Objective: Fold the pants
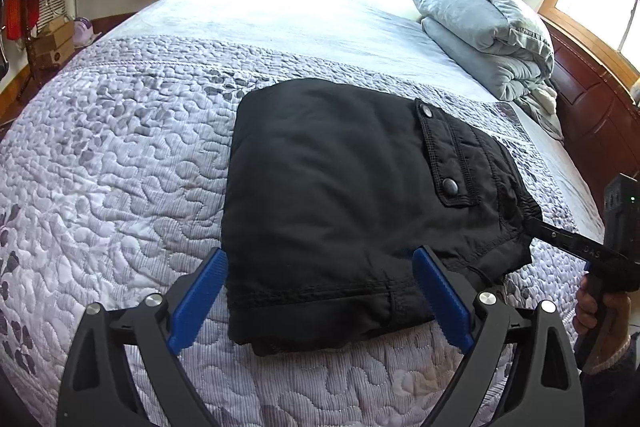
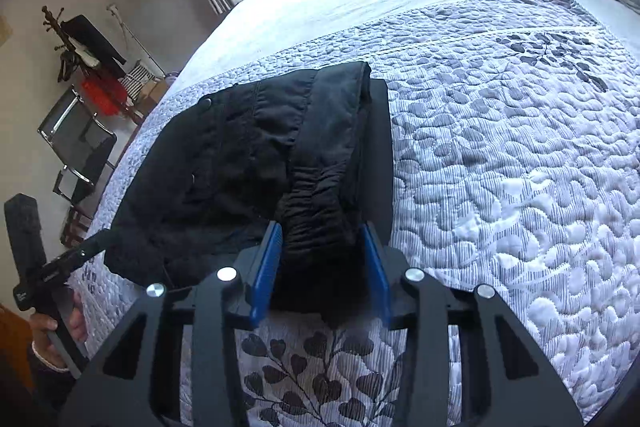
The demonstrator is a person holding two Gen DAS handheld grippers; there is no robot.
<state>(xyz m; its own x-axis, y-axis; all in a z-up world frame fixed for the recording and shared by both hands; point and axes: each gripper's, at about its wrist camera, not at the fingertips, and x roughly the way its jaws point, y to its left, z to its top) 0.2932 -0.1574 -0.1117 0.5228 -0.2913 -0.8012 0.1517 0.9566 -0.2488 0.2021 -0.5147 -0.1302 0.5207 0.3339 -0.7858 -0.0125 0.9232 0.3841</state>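
I have the black pants (image 1: 352, 211) lying folded into a compact bundle on the quilt (image 1: 120, 155), near the front edge of the bed, with a snap-buttoned pocket flap (image 1: 444, 155) facing up on the side toward my right. My left gripper (image 1: 320, 303) stands wide, its blue pads (image 1: 198, 301) straddling the near edge of the bundle; the pads do not press on the cloth from what I can see. My right gripper (image 2: 320, 271) is set narrow, and the gathered waistband end of the pants (image 2: 316, 227) sits bunched between its two blue pads (image 2: 266, 271), which look to be squeezing it; the far part of the bundle spreads out to the left in that view. In the left wrist view I can see the right gripper's black tip reaching into the waistband corner from the right, with a hand (image 1: 600, 311) on its handle. Farther back on the bed a folded grey duvet (image 1: 488, 35) sits by the wooden headboard (image 1: 592, 115), well apart from the pants.
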